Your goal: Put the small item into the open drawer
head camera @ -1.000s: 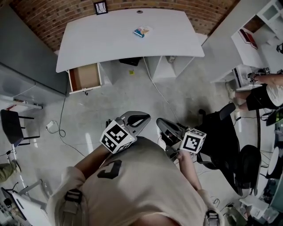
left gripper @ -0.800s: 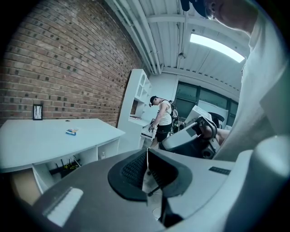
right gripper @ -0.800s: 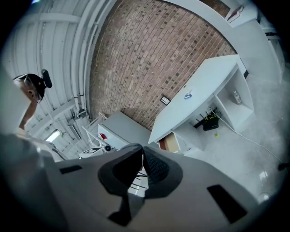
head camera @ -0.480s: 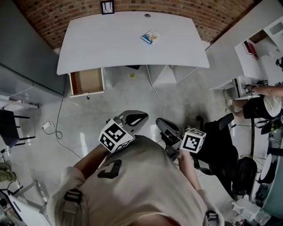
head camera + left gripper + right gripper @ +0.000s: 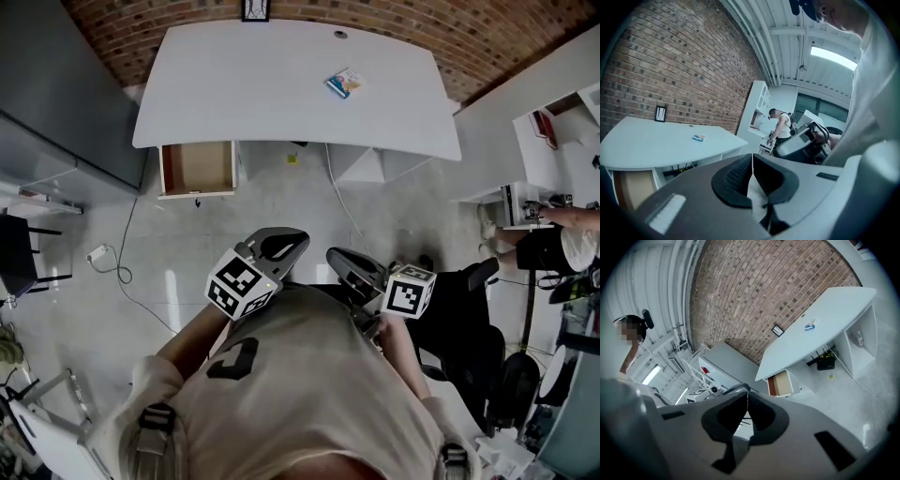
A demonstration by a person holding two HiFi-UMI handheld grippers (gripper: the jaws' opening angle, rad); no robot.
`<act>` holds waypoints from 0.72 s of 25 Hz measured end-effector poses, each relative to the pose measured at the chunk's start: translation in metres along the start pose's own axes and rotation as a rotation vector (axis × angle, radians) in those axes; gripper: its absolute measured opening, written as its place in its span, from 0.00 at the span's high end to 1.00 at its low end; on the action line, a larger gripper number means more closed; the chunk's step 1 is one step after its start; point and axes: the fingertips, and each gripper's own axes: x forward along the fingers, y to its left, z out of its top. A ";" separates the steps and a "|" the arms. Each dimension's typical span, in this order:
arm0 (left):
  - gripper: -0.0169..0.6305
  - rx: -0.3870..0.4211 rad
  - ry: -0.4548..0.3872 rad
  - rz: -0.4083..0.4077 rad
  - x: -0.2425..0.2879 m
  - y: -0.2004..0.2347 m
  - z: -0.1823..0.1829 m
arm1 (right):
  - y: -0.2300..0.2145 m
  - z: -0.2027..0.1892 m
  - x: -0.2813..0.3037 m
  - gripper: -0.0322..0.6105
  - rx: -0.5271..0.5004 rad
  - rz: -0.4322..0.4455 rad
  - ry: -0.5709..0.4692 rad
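The desk is white; the wall behind it is red-brown brick. The small packet is blue and white. The drawer is brown inside. The floor is pale grey. The left tongs and right tongs are grey with black pads, and each bears a cube of black-and-white squares.

The small item lies on the desk's right half. The open drawer juts below its left front edge. I hold my left gripper and right gripper by my chest.
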 end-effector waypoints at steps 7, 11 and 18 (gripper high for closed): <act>0.96 -0.013 -0.006 0.054 0.002 0.016 0.005 | -0.006 0.011 0.014 0.94 0.014 0.049 0.036; 0.96 -0.006 -0.005 0.100 0.020 0.022 0.012 | -0.019 0.030 0.013 0.94 0.010 0.091 0.054; 0.96 0.003 -0.021 0.155 0.084 0.027 0.043 | -0.057 0.091 -0.009 0.94 -0.011 0.152 0.064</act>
